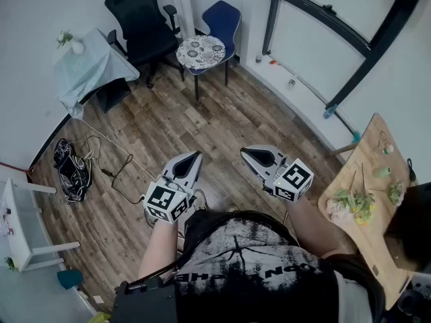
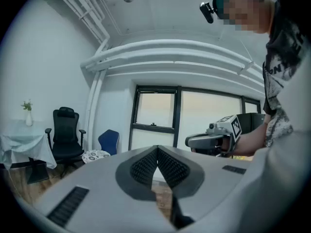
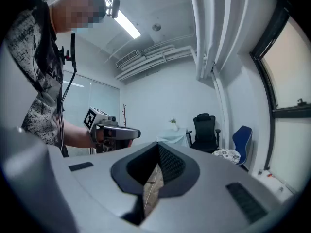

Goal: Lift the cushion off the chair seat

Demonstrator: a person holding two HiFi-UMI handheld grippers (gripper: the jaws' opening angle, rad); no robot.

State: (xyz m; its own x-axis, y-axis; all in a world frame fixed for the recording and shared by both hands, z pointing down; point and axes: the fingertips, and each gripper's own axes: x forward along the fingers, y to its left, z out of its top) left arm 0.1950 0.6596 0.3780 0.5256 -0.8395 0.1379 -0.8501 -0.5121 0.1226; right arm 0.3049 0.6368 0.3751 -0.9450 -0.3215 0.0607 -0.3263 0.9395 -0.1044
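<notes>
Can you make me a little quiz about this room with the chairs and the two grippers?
1. True or false: the flowery cushion has been lifted off the blue chair.
2. In the head view, what stands just left of the blue chair? A) a black chair B) a bed C) a fridge
3. Fill the gap: the left gripper and the right gripper both have their jaws ____.

Key: 1 false, it lies on the seat; 2 A; 3 shut, with nothing between them.
</notes>
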